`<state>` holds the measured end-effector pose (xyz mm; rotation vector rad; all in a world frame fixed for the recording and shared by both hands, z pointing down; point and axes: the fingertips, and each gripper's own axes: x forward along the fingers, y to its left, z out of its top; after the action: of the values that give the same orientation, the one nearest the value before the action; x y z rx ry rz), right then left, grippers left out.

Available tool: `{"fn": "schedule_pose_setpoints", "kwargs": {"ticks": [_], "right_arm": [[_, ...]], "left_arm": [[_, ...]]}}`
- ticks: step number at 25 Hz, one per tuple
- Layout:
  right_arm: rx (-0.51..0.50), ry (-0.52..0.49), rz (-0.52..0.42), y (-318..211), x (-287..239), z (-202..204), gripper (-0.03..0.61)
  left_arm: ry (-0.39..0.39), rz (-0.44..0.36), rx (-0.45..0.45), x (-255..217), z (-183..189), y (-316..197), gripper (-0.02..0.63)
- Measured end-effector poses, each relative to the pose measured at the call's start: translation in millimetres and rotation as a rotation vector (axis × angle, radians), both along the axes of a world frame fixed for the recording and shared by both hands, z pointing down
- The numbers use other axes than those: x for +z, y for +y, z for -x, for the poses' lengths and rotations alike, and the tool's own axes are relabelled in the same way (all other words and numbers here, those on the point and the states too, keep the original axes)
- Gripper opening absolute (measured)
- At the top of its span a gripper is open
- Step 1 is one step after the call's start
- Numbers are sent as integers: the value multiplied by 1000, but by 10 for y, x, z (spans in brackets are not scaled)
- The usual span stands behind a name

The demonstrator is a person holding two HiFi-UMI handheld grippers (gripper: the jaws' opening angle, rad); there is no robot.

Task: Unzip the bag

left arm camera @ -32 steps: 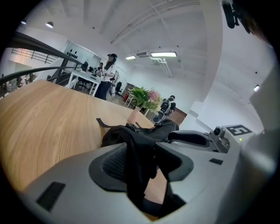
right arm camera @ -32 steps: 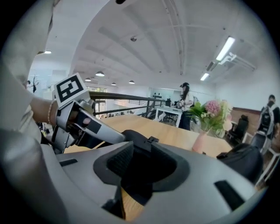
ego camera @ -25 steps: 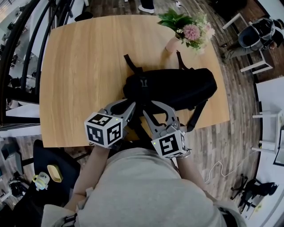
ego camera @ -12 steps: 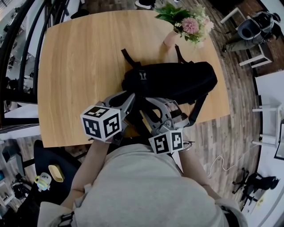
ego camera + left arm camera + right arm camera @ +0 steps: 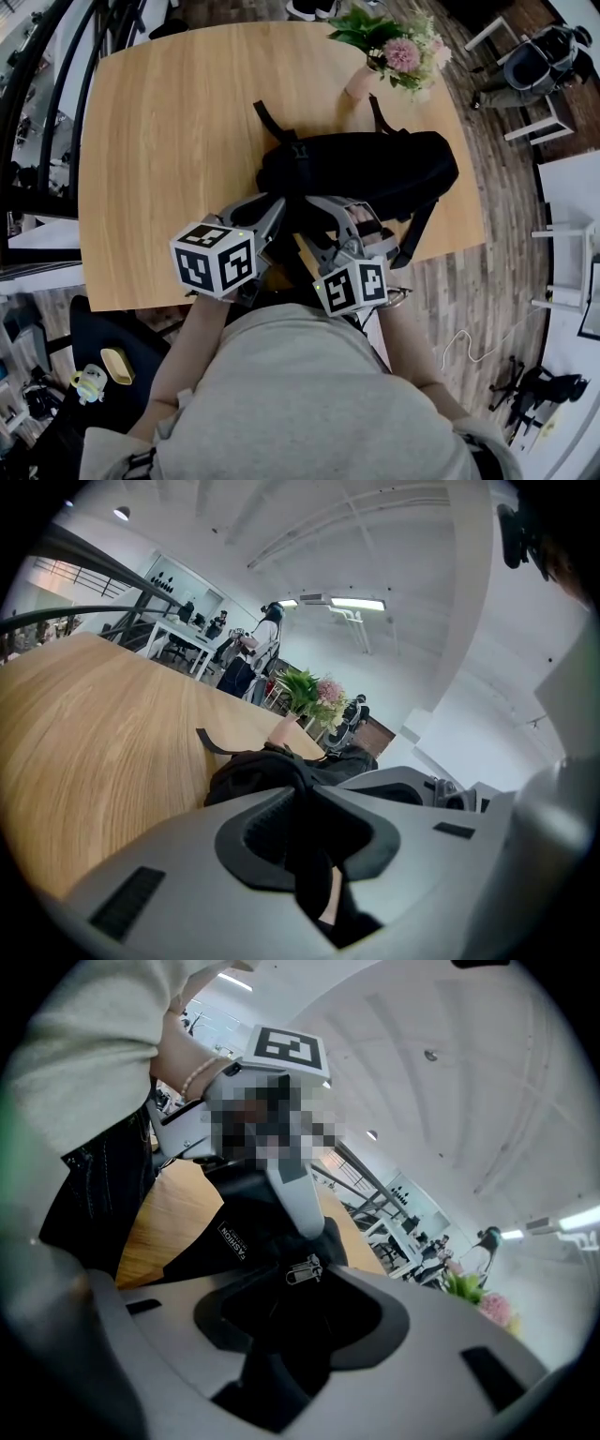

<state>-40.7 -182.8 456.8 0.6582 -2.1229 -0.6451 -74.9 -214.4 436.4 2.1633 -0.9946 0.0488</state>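
Note:
A black bag [image 5: 375,173] lies on the wooden table [image 5: 169,141], near its front edge. My left gripper [image 5: 279,208] reaches the bag's near left end. In the left gripper view it [image 5: 302,794] is shut on a fold of the bag's black fabric [image 5: 253,771]. My right gripper [image 5: 339,214] sits just right of it at the bag's near side. Its jaws [image 5: 302,1279] are opening, with the silver zipper pull [image 5: 305,1270] at their tips and black fabric [image 5: 234,1222] behind. No pad presses on the pull.
A pink vase of flowers [image 5: 394,56] stands at the table's far right, just behind the bag. Bag straps [image 5: 272,122] trail across the tabletop. Chairs [image 5: 539,66] stand on the floor to the right. The table's front edge runs right below both grippers.
The right gripper has shifted a little left and closer to the bag, and its jaws have spread. The left gripper keeps its hold and has barely moved.

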Motion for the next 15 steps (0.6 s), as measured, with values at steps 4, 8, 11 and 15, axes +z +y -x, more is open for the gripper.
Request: {"fn": "schedule_pose_setpoints", "kwargs": {"ticks": [4, 8, 11, 15], "right_arm": [[-31, 12, 28, -52, 64, 26, 175], [-63, 15, 73, -78, 109, 42, 172], [-76, 11, 108, -90, 151, 42, 155], [-75, -2, 120, -89, 166, 40, 125]], "left_arm": [[-15, 3, -2, 45, 5, -8, 69], [-31, 0, 8, 62, 0, -12, 69], [-45, -3, 16, 84, -8, -8, 69], [-48, -1, 17, 109, 3, -7, 69]]}}
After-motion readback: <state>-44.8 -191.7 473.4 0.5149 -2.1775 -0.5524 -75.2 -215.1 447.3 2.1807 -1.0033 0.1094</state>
